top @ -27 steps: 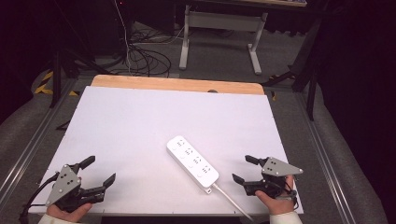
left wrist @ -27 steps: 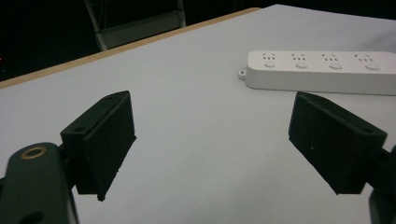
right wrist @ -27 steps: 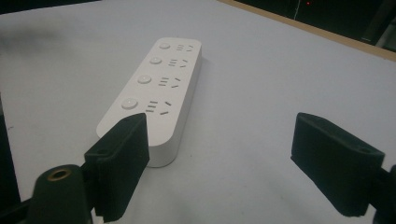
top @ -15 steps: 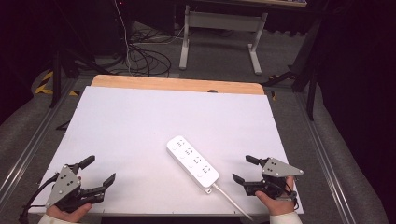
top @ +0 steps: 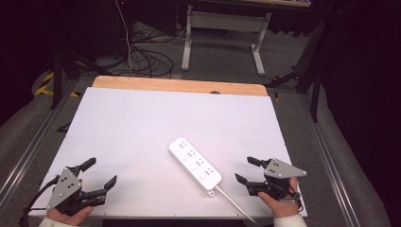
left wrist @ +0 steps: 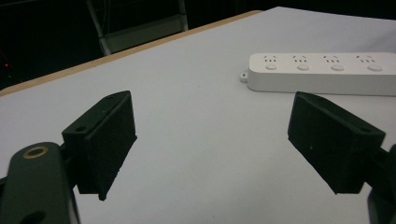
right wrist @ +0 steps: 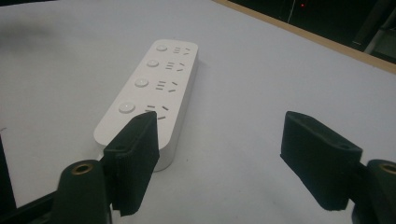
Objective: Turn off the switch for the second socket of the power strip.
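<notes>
While the white power strip point(top: 195, 163) lies diagonally on the white table point(top: 142, 127) near its front edge, right gripper point(top: 248, 171) sits just beside its cable end with jaws spread and empty, left gripper point(top: 100, 174) well apart at the front-left corner, jaws also spread on nothing

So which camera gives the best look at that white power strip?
The high view: the whole power strip with its cable lies unobstructed. The left gripper view shows it side-on, cut off at the edge; in the right gripper view a jaw hides its near end.
</notes>
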A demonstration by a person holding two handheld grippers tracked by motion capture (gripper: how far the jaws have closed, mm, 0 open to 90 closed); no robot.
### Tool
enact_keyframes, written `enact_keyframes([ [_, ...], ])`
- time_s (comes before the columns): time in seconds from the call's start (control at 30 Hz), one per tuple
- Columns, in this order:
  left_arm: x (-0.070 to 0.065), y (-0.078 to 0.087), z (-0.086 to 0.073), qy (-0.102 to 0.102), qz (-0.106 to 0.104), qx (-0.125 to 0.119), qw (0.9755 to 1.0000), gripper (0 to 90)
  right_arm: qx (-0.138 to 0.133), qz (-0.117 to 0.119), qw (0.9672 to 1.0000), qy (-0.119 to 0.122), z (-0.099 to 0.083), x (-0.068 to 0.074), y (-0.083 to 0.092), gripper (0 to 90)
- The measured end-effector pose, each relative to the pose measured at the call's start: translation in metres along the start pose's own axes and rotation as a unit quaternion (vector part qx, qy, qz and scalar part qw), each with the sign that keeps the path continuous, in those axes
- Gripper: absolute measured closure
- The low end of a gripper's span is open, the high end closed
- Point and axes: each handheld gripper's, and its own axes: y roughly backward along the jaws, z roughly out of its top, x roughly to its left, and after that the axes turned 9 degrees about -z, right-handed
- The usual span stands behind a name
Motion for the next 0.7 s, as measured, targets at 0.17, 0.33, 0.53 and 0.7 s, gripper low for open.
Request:
enact_keyframes([
  [0.17, 0.0, -0.001, 0.0, -0.001, 0.002, 0.003, 1.0, 15.9, 0.0, 0.006, 1.0, -0.002, 0.01, 0.003, 0.001, 28.1],
  [0.33, 0.0, -0.001, 0.0, 0.0, 0.002, 0.003, 1.0, 16.0, 0.005, 0.011, 0.9999, 0.008, 0.021, 0.008, -0.003, 28.1],
  [0.53, -0.001, 0.001, 0.001, -0.006, 0.002, -0.003, 1.0, 16.5, 0.0, 0.016, 0.9992, 0.036, 0.034, 0.014, -0.01, 29.1],
  [0.7, -0.002, 0.001, 0.001, -0.005, 0.001, -0.001, 1.0, 16.5, 0.001, 0.022, 0.9991, 0.037, 0.041, 0.018, -0.015, 29.1],
])
